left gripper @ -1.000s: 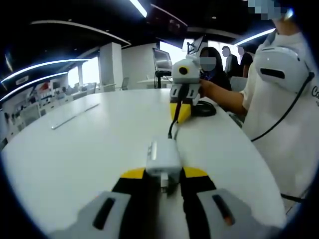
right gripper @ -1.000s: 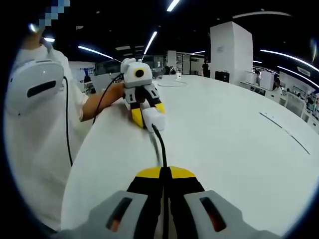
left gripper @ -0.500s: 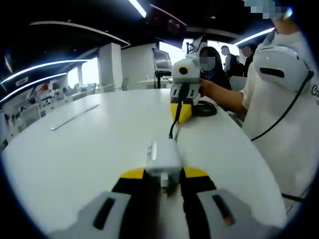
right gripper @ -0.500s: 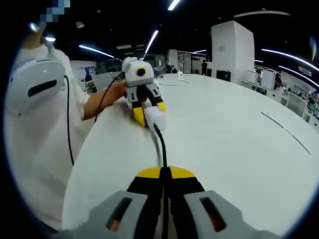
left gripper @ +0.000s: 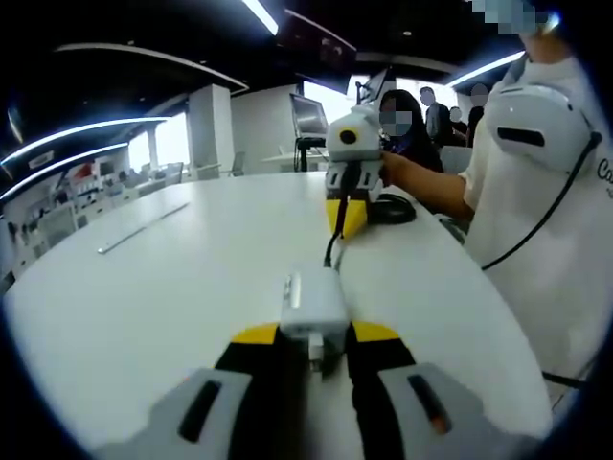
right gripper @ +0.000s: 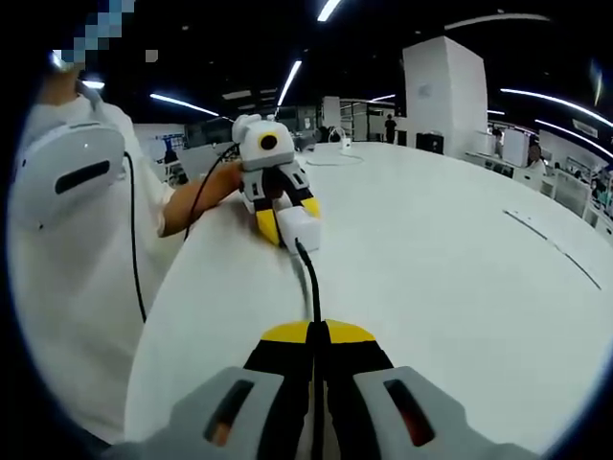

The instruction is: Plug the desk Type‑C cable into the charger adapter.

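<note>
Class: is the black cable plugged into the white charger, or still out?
In: the cable ends at the charger's far face, no gap visible.

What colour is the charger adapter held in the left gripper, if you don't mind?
White; the charger adapter shows best in the left gripper view, between the left gripper's yellow-tipped jaws.

White charger adapter (left gripper: 312, 305); black cable (right gripper: 309, 284); white table (left gripper: 182, 278); yellow-tipped jaws.

Between grippers: taut black Type-C cable (right gripper: 308, 283) | left side: bare round white tabletop (left gripper: 172, 278) | far edge: coiled black cord (left gripper: 391, 208)
</note>
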